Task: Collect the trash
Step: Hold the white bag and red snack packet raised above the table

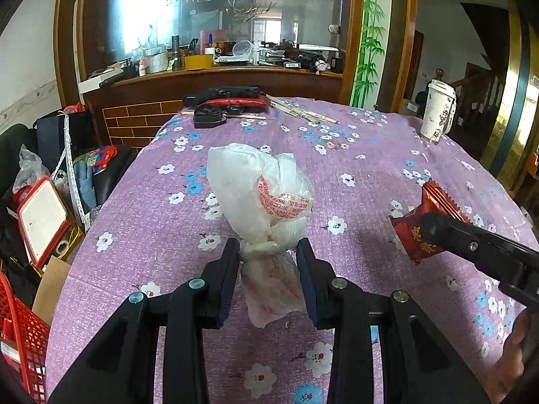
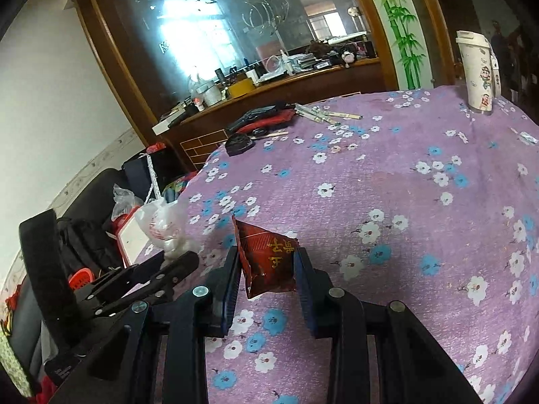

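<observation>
Behind the held white bag (image 1: pixel 259 188) (knotted) stands a paper cup (image 1: pixel 436 111).

Soft daylight fills both views, brightest as a washed-out glare on the glass panel (image 1: pixel 215 17) at upper left; shadows on the desk (image 1: pixel 353 181) are faint; fisheye bending curves the edges, corners go black, and distant clutter looks hazy

Black hand-held gripper (image 1: pixel 267 252), blue pads, silver screws
</observation>
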A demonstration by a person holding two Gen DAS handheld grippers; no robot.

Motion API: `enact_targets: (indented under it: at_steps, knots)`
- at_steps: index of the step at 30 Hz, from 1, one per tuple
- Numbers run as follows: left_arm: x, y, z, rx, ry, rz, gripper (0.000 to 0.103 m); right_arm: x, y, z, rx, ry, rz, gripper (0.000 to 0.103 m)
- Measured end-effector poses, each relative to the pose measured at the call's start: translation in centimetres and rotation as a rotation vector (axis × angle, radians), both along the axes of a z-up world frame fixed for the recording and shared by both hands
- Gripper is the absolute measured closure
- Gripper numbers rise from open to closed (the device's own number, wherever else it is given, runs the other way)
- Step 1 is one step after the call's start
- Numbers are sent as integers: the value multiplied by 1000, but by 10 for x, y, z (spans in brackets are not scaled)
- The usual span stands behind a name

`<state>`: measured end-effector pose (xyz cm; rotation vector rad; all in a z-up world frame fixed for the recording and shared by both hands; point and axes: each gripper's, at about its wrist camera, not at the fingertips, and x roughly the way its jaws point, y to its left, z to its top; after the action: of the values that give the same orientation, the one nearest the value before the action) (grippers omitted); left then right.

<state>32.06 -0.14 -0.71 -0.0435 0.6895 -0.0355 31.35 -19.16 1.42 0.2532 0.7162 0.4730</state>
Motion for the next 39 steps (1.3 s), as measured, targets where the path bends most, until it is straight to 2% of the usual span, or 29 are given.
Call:
enact_targets:
  at_steps: [39]
  knots:
    - [-1, -3, -2, 16, 1, 1, 70, -2, 10, -3, -26, -9, 27, 69]
